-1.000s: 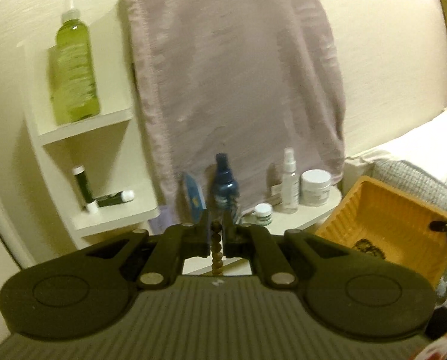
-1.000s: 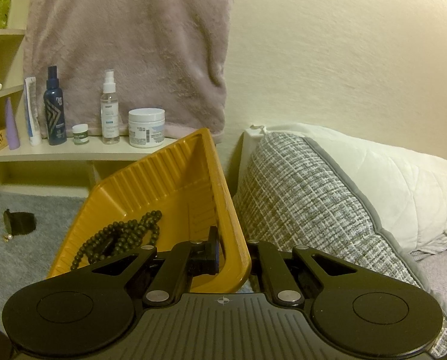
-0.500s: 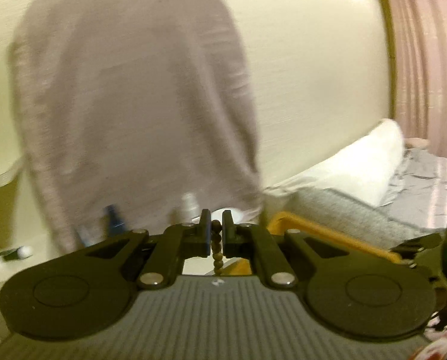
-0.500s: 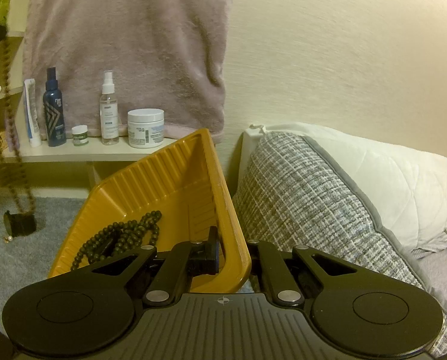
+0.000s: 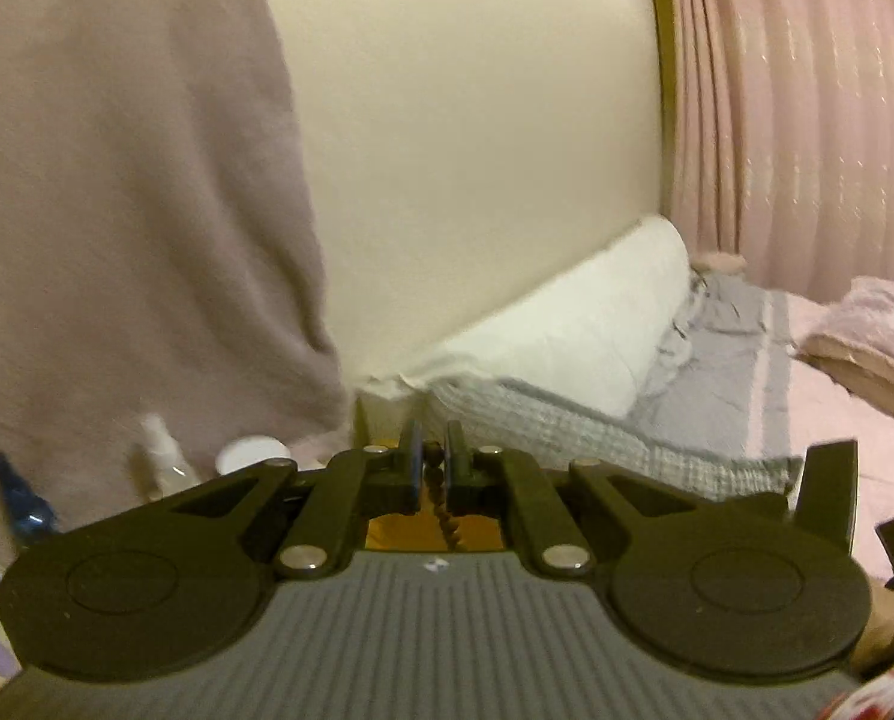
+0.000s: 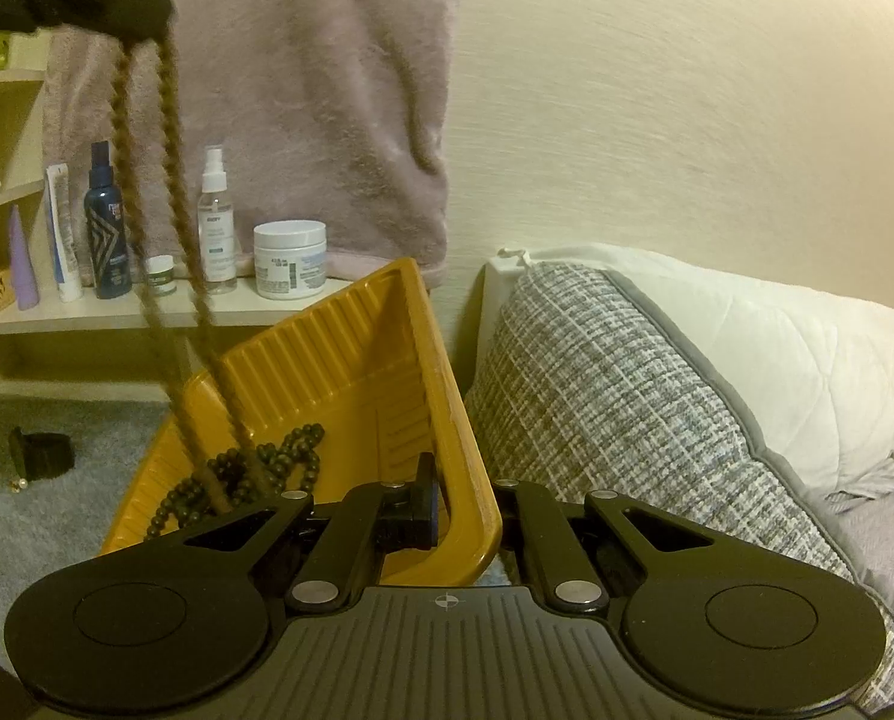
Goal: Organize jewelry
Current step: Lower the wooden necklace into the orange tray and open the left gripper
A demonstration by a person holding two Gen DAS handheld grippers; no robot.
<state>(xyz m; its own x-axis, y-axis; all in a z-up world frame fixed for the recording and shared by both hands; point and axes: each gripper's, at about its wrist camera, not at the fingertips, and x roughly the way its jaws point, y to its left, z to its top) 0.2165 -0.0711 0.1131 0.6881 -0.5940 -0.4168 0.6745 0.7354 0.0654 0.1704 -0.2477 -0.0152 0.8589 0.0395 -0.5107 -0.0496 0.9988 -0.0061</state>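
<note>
Item: brown bead necklace (image 6: pixel 171 228), clamped between the closed jaws of the left gripper (image 5: pixel 432 468) and hanging below them as a long double strand. Its lower end reached into the yellow tray (image 6: pixel 339 360), touching or just over the dark bead necklace (image 6: pixel 249 468) lying there.

Item: right gripper (image 6: pixel 462 504), jaws closed on the tray's near rim, holding it tilted.

Handling note: the strand was best lowered until most beads pooled inside the tray, released only then, and the tray kept steady.
</note>
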